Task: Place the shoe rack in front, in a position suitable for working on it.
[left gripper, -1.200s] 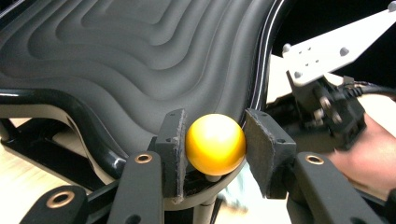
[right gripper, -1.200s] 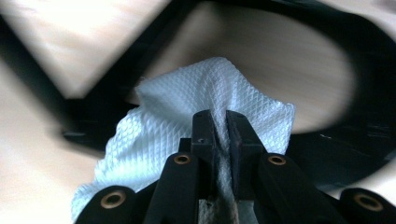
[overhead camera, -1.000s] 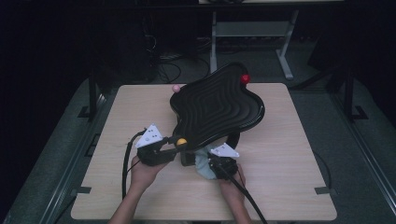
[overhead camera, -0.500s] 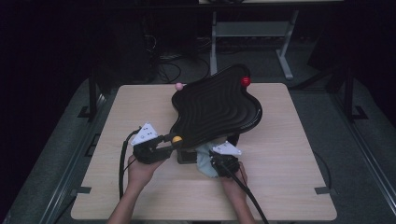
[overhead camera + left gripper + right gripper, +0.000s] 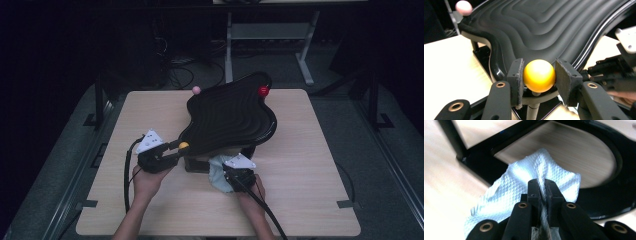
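Where dark room looms — pale wooden table (image 5: 310, 200)

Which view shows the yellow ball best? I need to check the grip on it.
The left gripper view: the yellow ball sits large and sharp between the left gripper pads, on a stem. The high view shows it as a small yellow dot at the wavy black tray edge.

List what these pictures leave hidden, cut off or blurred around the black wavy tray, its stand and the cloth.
- High view: the stand is mostly covered by the tray.
- Right gripper view: the cloth has its near end hidden behind the right tongs.
- Left gripper view: the pink ball is blurred; the tray is cut off by the top edge.
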The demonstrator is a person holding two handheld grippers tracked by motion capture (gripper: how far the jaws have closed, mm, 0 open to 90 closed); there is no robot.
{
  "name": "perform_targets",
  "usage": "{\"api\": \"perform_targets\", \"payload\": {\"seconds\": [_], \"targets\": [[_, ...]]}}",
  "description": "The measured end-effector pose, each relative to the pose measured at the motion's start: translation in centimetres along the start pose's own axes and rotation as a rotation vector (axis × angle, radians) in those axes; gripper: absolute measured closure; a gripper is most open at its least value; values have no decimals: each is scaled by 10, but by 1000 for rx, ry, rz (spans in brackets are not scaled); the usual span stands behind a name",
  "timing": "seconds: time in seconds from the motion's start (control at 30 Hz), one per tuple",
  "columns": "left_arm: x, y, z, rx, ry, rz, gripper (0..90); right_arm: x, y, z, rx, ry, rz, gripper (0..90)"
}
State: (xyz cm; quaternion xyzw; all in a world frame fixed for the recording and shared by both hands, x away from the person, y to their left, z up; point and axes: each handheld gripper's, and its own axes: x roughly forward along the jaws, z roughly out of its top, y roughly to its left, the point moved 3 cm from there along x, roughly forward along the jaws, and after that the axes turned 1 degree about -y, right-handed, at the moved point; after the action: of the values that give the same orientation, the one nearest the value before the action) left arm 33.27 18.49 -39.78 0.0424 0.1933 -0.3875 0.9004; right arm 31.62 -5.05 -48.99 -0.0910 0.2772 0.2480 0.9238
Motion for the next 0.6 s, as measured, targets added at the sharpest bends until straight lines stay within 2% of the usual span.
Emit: {"api": "perform_targets", "payload": {"seconds": [0.03,0.1,0.13,0.17,0.2,0.23,0.3,0.43,0.5,0.53,0.6], "targets": [[0,1,0,-6,-2,-3,597,0,-3,0,-1,-1,-3,836],[0,0,0,-6,-1,-1,597,0,-17,-1,-15,2,-85,835],[0,0,0,-6,-1,-1,597,0,-27,-2,5,3,-115,835],[0,0,0,-7,-1,-3,597,0,-27,-2,5,3,-115,835],[0,1,0,-7,-2,-3,597,-1,-49,-5,44,-11,-178,833],[0,0,-1,-11,-3,-12,597,-1,-49,-5,44,-11,-178,833],[1,-2,0,-11,-2,-30,596,-1,-63,-4,96,-43,-170,833],[3,-5,0,3,7,-33,596,5,-69,-1,63,-39,-198,832],[4,-5,0,4,6,-32,597,6,-74,0,84,-40,-203,830],[4,-5,0,2,7,-34,596,7,-81,2,92,-44,-234,830],[4,-5,0,-1,6,-35,596,8,-85,3,135,-44,-212,831]]}}
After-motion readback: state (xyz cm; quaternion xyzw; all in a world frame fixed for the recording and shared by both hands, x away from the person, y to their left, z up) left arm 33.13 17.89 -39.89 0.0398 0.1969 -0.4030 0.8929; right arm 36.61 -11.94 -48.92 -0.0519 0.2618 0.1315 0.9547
